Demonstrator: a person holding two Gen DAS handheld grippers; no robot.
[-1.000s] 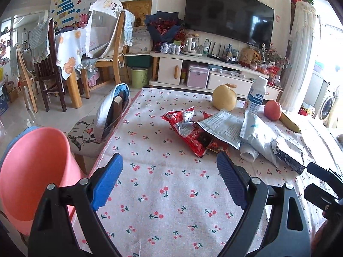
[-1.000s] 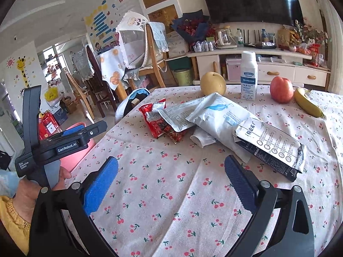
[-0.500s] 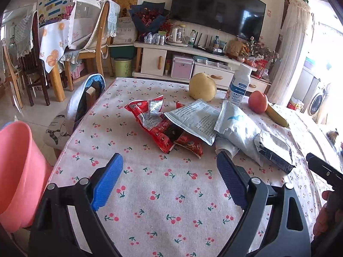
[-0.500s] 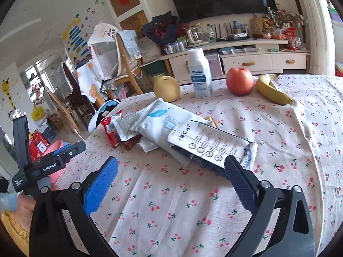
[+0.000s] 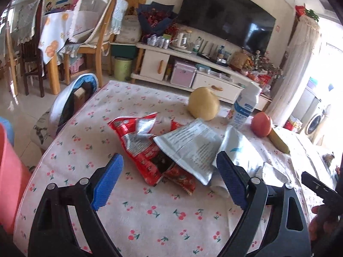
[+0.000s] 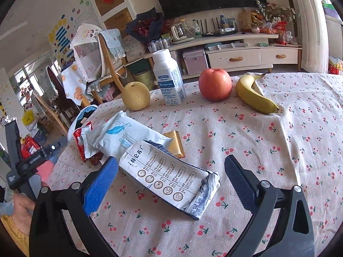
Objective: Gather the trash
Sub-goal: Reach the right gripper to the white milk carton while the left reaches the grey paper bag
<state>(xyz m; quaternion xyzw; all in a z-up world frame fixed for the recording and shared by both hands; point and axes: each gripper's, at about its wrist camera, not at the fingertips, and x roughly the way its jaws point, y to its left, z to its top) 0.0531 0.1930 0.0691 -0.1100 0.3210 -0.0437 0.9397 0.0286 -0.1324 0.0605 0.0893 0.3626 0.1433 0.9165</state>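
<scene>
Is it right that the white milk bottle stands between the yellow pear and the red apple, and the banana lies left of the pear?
Not quite. The yellow banana lies right of the red apple, not left of the yellow pear. The white milk bottle does stand between pear and apple; the right wrist view shows it.

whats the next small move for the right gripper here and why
Probably ease the right gripper forward and down onto the white printed wrapper. Its fingers are open with nothing between them, and that wrapper lies nearest, flat on the cherry tablecloth.

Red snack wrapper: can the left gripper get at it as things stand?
Probably yes. The left gripper is open, the red snack wrapper lies just ahead, near side clear; a silver packet overlaps its far side.
</scene>
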